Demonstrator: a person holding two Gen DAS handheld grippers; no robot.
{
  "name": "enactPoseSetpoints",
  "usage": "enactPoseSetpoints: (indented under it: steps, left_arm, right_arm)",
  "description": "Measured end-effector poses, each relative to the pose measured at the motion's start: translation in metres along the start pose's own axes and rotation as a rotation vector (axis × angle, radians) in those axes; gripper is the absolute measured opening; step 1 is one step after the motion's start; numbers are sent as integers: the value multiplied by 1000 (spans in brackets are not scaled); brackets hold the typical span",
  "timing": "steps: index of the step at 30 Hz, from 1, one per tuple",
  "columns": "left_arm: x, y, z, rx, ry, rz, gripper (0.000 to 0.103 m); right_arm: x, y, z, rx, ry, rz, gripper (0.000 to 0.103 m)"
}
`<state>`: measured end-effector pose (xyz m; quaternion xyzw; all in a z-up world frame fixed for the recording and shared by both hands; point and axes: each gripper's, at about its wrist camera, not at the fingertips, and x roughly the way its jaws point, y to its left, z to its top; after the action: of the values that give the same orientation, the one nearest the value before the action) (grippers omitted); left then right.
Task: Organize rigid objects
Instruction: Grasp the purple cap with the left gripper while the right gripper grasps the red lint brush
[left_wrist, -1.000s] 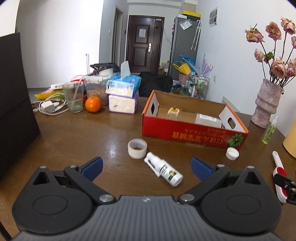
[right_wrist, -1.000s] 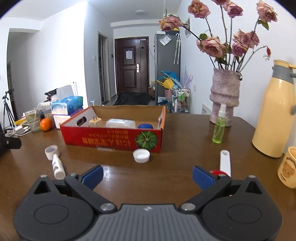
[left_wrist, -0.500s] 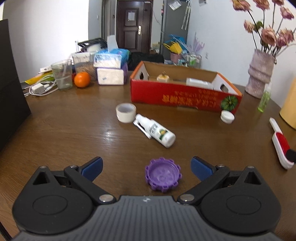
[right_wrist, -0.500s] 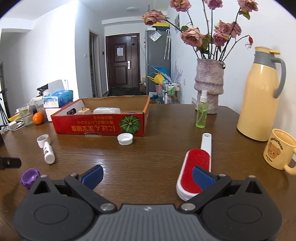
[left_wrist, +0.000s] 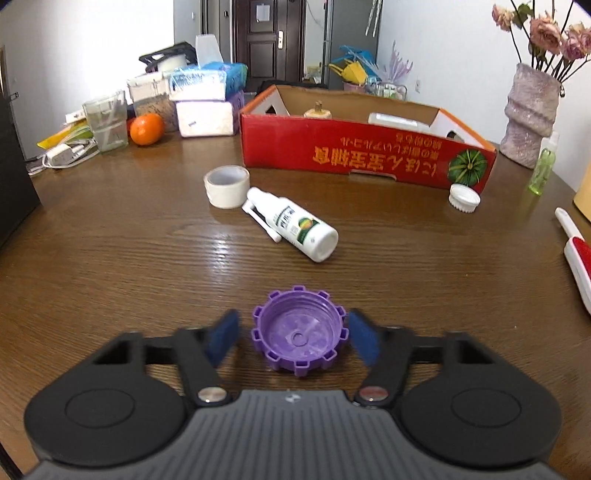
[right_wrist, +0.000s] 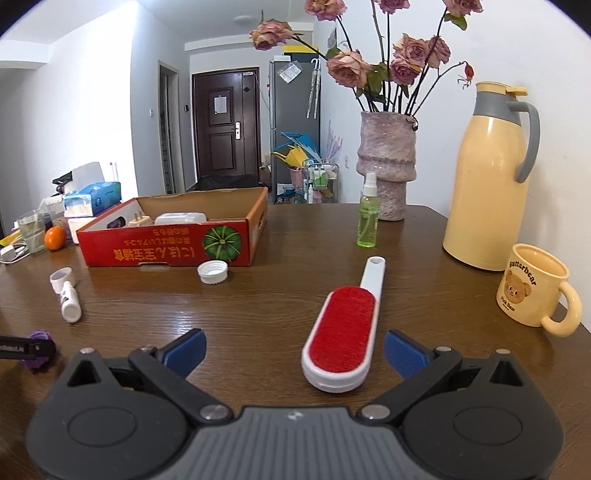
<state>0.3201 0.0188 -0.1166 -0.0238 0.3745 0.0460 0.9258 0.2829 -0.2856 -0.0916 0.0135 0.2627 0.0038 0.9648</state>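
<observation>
A purple ridged cap (left_wrist: 299, 334) lies open side up on the brown table (left_wrist: 110, 258). My left gripper (left_wrist: 297, 338) straddles it and its jaws are closing; the right pad is almost at the rim, and a narrow gap shows on the left. A red-and-white lint brush (right_wrist: 343, 332) lies between the fingers of my open right gripper (right_wrist: 293, 350), nearer the right finger and untouched. The red cardboard box (left_wrist: 369, 155) stands behind with a few items inside. In front of it lie a white spray bottle (left_wrist: 295, 229), a tape roll (left_wrist: 226, 186) and a white cap (left_wrist: 464, 197).
A green spray bottle (right_wrist: 367, 218), a vase of roses (right_wrist: 386, 166), a yellow thermos (right_wrist: 487, 177) and a bear mug (right_wrist: 532, 286) stand at the right. An orange (left_wrist: 146, 128), a glass (left_wrist: 105, 122), tissue packs (left_wrist: 207, 99) and cables crowd the far left.
My left gripper sank toward the table and came over the purple cap, and its jaws narrowed around it. My right gripper shifted so that the lint brush now lies between its fingers.
</observation>
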Motion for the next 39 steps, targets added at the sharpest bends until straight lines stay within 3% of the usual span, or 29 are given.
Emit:
enactPoseSetpoints:
  steps: [17, 28, 34, 39]
  left_arm:
    - [-2, 0, 2, 3, -39, -15, 54]
    - [-6, 8, 15, -30, -69, -14, 54]
    - [-6, 12, 21, -47, -83, -8, 54]
    - [-4, 14, 24, -55, -86, -3, 54]
  right_arm:
    - [34, -24, 6, -45, 43, -69, 102]
    - [73, -42, 19, 8, 101, -93, 101]
    - [109, -45, 23, 63, 172, -102, 93]
    - [127, -42, 17, 88, 218, -122, 78]
